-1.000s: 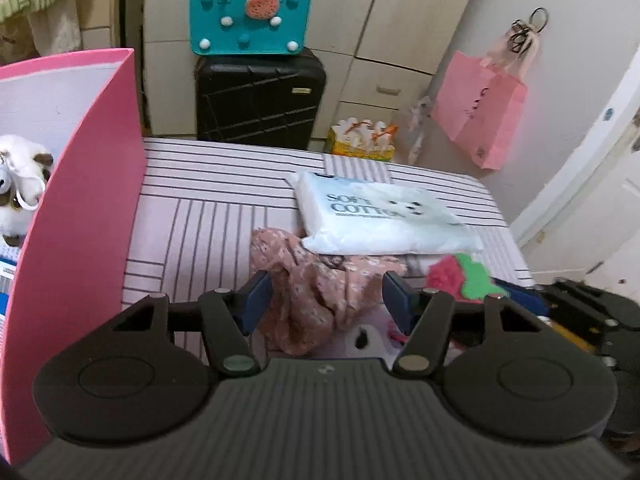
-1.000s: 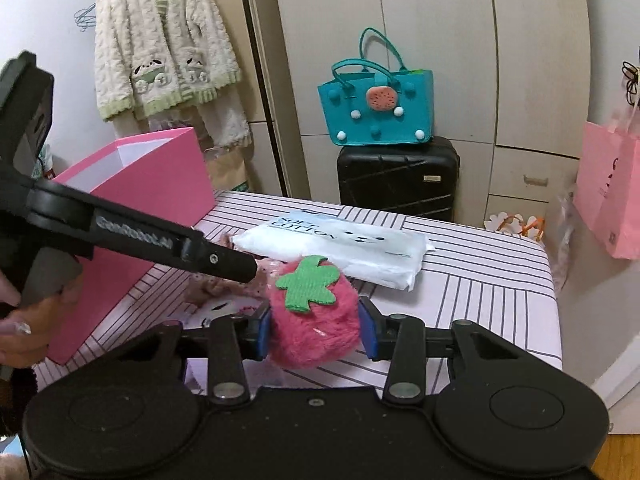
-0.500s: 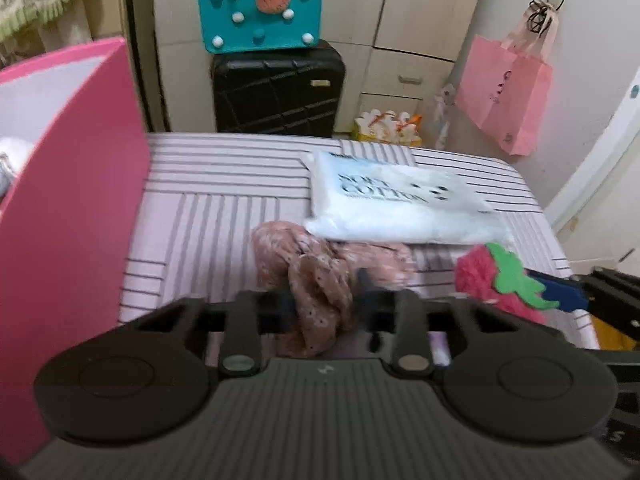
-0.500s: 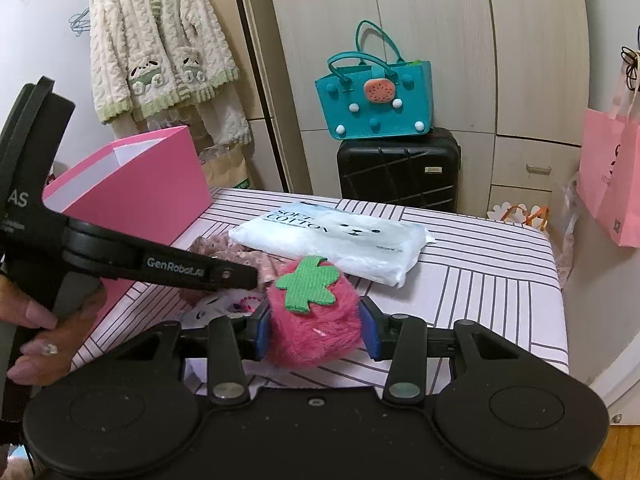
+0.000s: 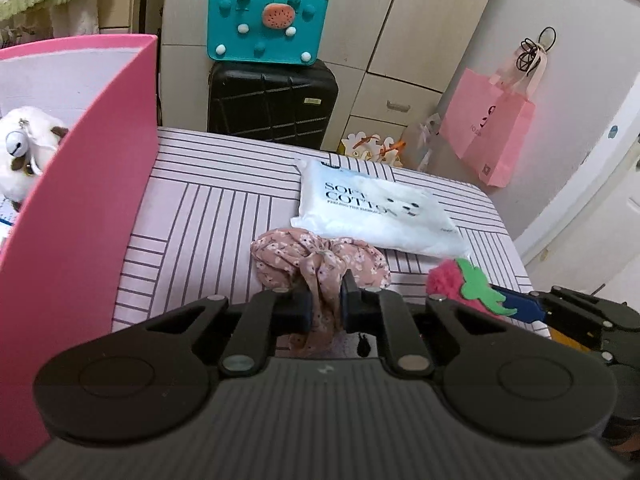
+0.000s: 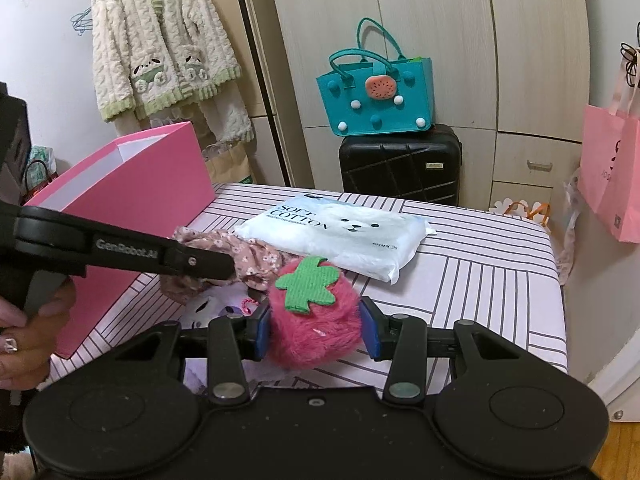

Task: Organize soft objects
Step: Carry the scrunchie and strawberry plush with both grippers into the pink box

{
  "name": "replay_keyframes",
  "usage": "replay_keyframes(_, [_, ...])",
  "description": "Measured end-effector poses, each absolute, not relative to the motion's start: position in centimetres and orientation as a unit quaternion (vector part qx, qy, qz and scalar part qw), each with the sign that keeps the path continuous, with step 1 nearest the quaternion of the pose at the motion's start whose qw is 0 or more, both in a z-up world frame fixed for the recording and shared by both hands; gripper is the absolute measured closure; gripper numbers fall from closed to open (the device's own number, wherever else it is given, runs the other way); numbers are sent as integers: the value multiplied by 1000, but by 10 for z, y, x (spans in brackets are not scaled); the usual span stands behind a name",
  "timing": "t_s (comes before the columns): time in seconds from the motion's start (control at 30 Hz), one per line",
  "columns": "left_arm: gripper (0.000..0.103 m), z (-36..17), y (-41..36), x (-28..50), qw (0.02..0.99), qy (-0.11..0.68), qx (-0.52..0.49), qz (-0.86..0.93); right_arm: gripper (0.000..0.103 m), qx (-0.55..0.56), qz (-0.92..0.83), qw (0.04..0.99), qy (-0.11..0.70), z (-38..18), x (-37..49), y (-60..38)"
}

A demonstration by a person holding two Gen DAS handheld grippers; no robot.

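My left gripper [image 5: 325,304] is shut on a pink floral cloth scrunchie [image 5: 320,260], lifted a little above the striped table; it also shows in the right wrist view [image 6: 224,248]. My right gripper [image 6: 316,324] is shut on a fuzzy pink strawberry plush [image 6: 314,320] with a green leaf, also seen at the right of the left wrist view [image 5: 452,280]. A pink box [image 5: 80,208] stands at the left with a white plush toy [image 5: 24,152] inside. A white "Soft Cotton" pack [image 5: 376,208] lies on the table beyond the scrunchie.
A white and purple plush [image 6: 212,308] lies on the table [image 6: 480,280] under the left gripper. Behind the table stand a black suitcase [image 5: 272,108] with a teal bag [image 5: 264,28] on it. A pink paper bag [image 5: 488,136] hangs at the right.
My left gripper closed on the scrunchie and lifted it slightly. My right gripper kept its hold on the strawberry plush and barely moved.
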State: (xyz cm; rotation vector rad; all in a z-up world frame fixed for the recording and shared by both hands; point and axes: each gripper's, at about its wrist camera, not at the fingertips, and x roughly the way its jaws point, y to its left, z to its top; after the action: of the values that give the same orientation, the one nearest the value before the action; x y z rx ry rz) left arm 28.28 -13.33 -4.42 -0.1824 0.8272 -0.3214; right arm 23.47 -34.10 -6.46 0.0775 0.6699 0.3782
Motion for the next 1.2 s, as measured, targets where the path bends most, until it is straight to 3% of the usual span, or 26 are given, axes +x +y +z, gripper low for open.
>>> replay_keyframes(0.9, [91, 24, -85, 239, 881, 419, -46, -217, 54, 61, 230, 899, 368, -19, 218, -319])
replay_keyframes(1.2, [91, 49, -66, 229, 893, 392, -19, -219, 54, 51, 233, 899, 368, 0, 214, -305])
